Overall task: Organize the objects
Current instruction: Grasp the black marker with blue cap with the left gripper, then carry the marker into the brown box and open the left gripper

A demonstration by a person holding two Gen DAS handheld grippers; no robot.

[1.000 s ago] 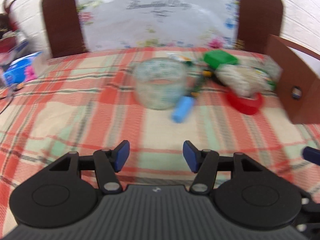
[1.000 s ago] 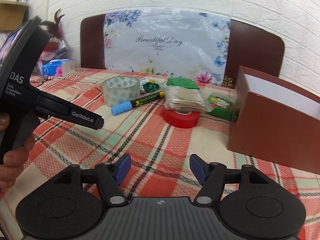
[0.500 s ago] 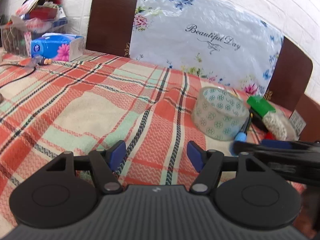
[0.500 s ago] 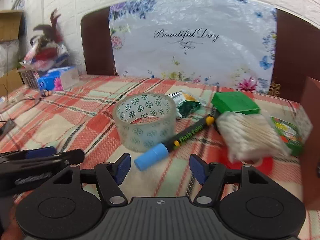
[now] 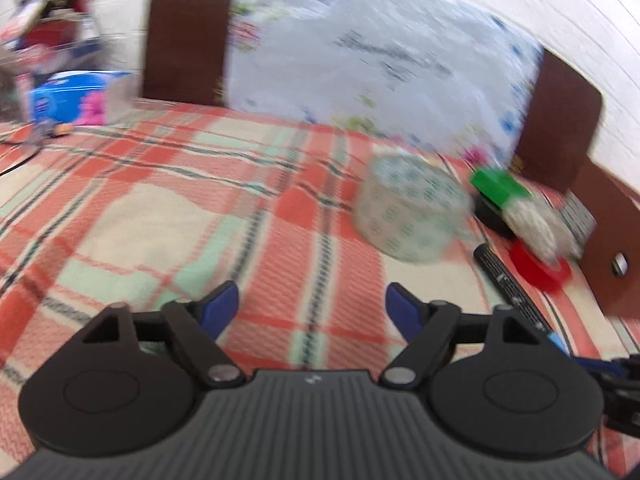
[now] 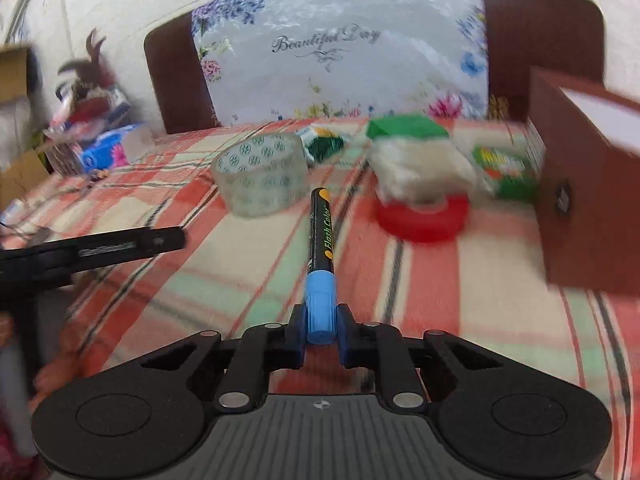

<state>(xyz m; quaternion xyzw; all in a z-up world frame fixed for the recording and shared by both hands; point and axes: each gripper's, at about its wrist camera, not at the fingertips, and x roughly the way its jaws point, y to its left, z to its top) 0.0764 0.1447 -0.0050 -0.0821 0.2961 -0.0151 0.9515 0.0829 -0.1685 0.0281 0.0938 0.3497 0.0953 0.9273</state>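
Here, left wrist view: the left gripper (image 5: 312, 306) hovers over the plaid tablecloth (image 5: 160, 208), its jaws opening with nothing between them. The clear tape roll (image 5: 408, 210) lies ahead and to the right, nearer the cloth's far edge; beyond it sit the green box (image 5: 500, 186) and red tape roll (image 5: 540, 270), just beside the brown box (image 5: 608, 248) at the right edge. The marker (image 5: 508, 280) slants toward the lower right. Half a second ago the jaws stood narrower and the marker lay against the tape roll.

Right wrist view: the right gripper (image 6: 320, 330) is clamped on the blue cap of the marker (image 6: 320, 236), whose long axis runs straight ahead from the jaws, tip toward the clear tape roll (image 6: 260, 178). The brown box (image 6: 588, 200) stands ahead and to the right, nearer this hand than the left gripper (image 6: 120, 246). Half a second ago these jaws were apart and the marker lay slantwise on the cloth.
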